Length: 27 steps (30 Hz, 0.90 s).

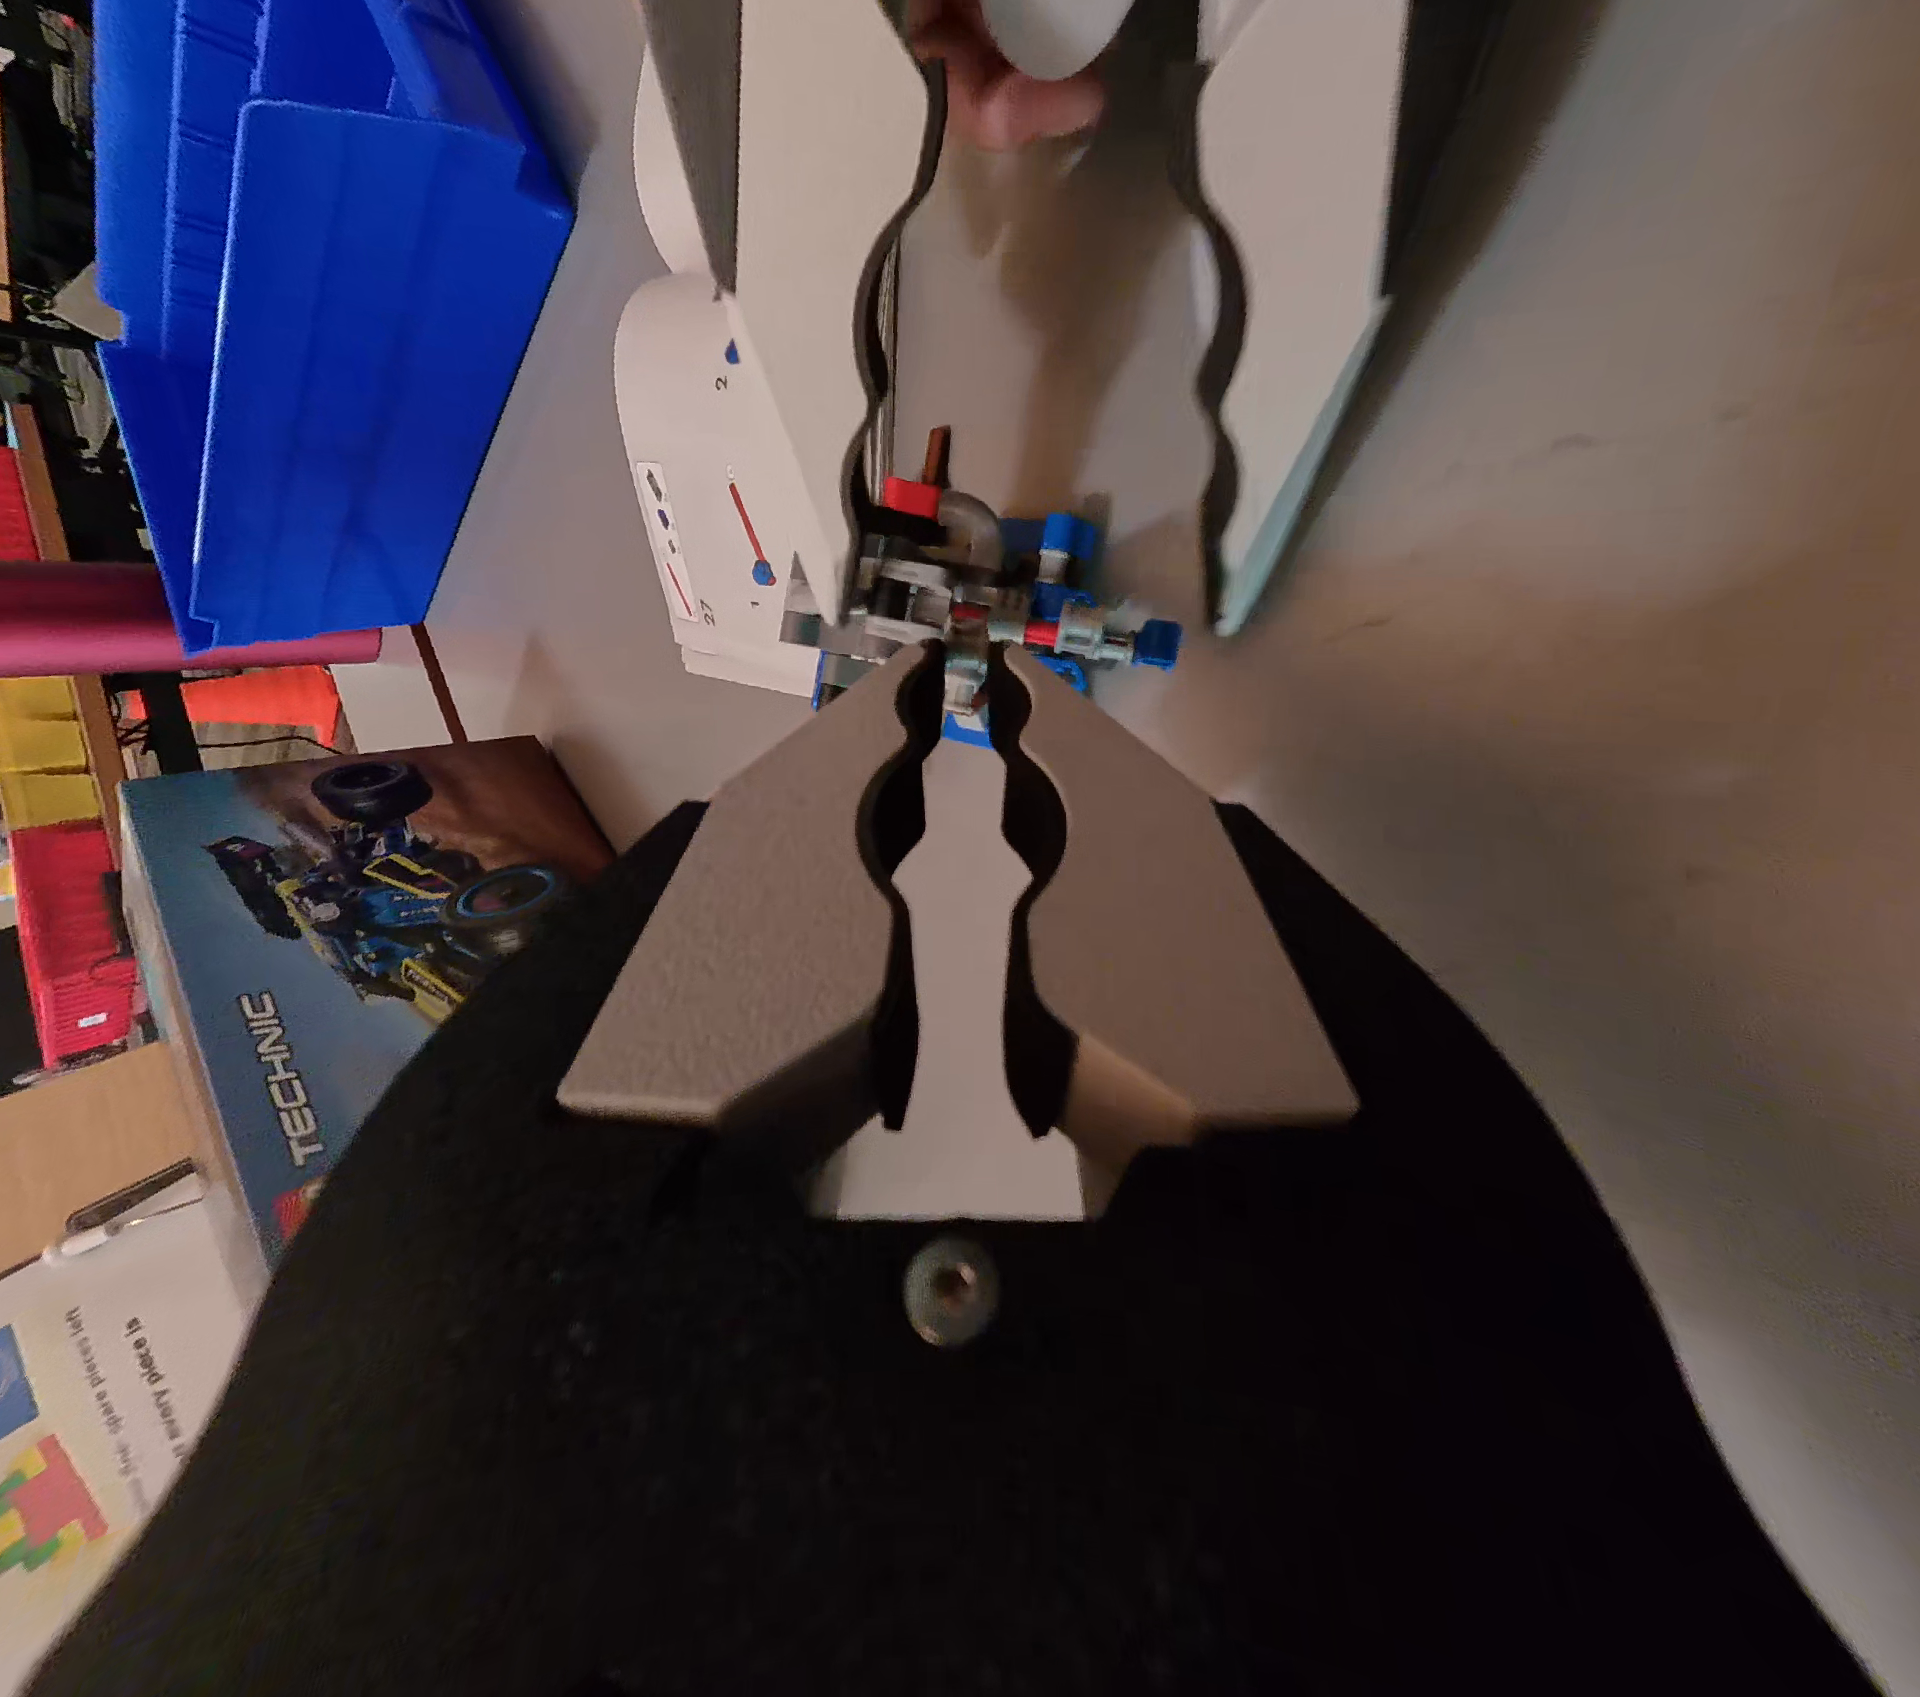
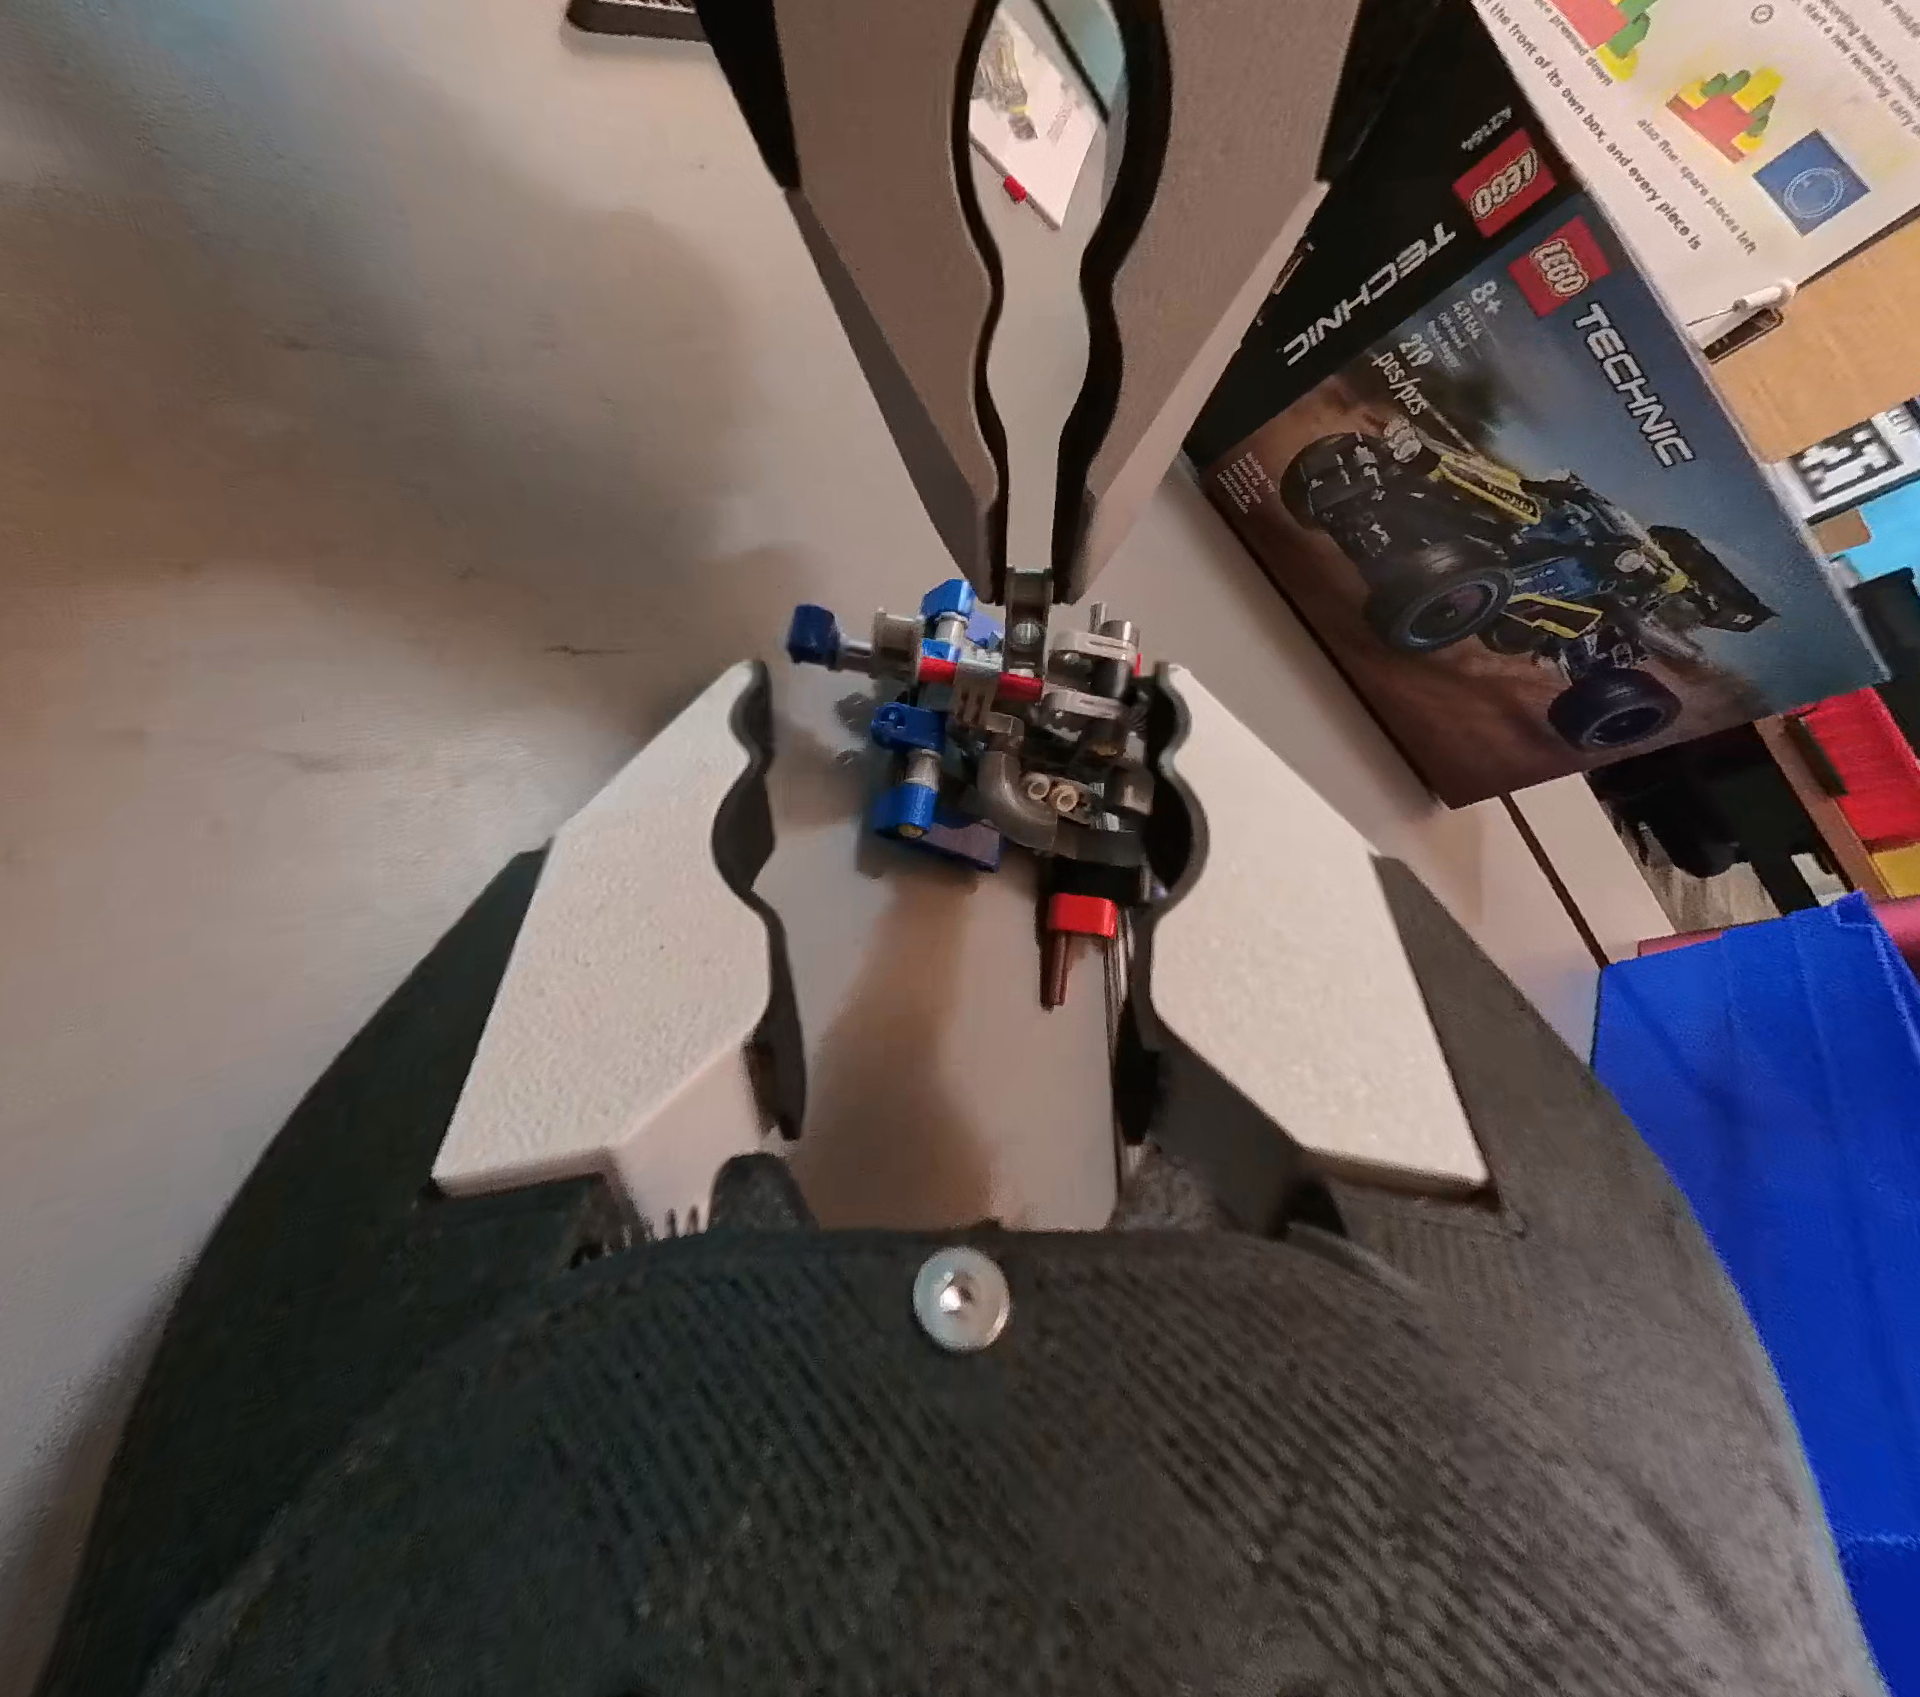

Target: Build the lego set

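White tabletop (image 2: 312, 712): left gripper (image 1: 964, 673) pinches grey connector (image 2: 1029, 608) atop brick assembly (image 2: 997, 733); right gripper (image 2: 961, 712) straddles assembly, unclamped (one pad touching). Risk: twisting pops connector off.

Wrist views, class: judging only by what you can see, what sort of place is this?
Probably a hobby or lab workbench set up for building brick models. A half-built grey, blue and red model sits on a pale table, beside its boxed kit, an open instruction booklet and blue storage bins.
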Motion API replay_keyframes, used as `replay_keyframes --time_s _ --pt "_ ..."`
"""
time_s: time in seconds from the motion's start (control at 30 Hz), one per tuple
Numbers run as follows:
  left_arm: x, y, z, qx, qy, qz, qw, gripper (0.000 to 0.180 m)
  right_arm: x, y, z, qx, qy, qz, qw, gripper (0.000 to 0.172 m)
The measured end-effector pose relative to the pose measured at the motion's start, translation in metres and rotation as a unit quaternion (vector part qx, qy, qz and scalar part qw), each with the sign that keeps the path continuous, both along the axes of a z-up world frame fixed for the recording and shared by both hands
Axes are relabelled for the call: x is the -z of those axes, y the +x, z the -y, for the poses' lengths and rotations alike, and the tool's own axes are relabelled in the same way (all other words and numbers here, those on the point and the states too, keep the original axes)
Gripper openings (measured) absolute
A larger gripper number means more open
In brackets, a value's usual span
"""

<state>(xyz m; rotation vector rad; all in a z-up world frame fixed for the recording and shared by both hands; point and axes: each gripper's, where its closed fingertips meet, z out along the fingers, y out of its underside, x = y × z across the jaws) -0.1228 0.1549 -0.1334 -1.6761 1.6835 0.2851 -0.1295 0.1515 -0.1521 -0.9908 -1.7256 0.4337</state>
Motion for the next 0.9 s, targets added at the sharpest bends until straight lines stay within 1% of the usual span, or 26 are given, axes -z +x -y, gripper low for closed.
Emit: replay_keyframes --time_s 0.03,0.07,0.1,0.2,0.27,0.37,0.4,0.5,0.53,0.63,0.8,0.9 --pt "0.0 0.0 0.0 -0.002 0.0 0.004 1.0 0.005 -0.001 0.002 0.005 0.001 -0.008 0.004 1.0 0.082" --pt "0.0 -0.001 0.001 -0.004 0.0 0.009 1.0 0.005 -0.002 0.005 0.013 -0.006 -0.018 0.006 1.0 0.086" --pt "0.0 0.0 0.001 -0.006 0.0 0.016 1.0 0.005 -0.004 0.007 0.02 -0.009 -0.024 0.007 1.0 0.078" --pt "-0.001 -0.001 -0.001 -0.012 0.004 0.032 0.999 0.005 -0.008 0.01 0.026 0.018 0.012 0.011 1.0 0.074" --pt "0.0 -0.003 -0.002 -0.017 0.003 0.035 0.999 0.005 -0.005 0.012 0.02 0.059 0.013 0.028 0.998 0.068" --pt "0.0 -0.006 -0.002 -0.021 0.001 0.039 0.999 0.005 -0.008 0.01 0.019 0.074 -0.017 0.013 0.997 0.046" --pt "0.001 -0.007 -0.002 -0.022 0.0 0.042 0.999 0.005 -0.009 0.01 0.019 0.078 -0.022 0.006 0.997 0.041" --pt "0.001 -0.009 -0.002 -0.025 -0.003 0.051 0.998 0.005 -0.008 0.009 0.015 0.083 -0.028 0.006 0.996 0.036" --pt "0.001 -0.009 -0.002 -0.025 -0.002 0.052 0.998 0.005 -0.008 0.008 0.016 0.079 -0.031 0.004 0.996 0.03" --pt "0.0 -0.008 -0.001 -0.024 0.001 0.054 0.998 0.005 -0.011 0.006 0.018 0.075 -0.048 -0.003 0.996 0.024" --pt "0.0 -0.003 -0.001 -0.011 -0.003 0.058 0.998 0.005 -0.005 0.006 0.017 0.076 -0.046 0.006 0.996 0.005" --pt "0.001 -0.001 -0.002 -0.006 -0.001 0.05 0.999 0.005 -0.005 0.006 0.017 0.078 -0.048 0.004 0.996 0.005"
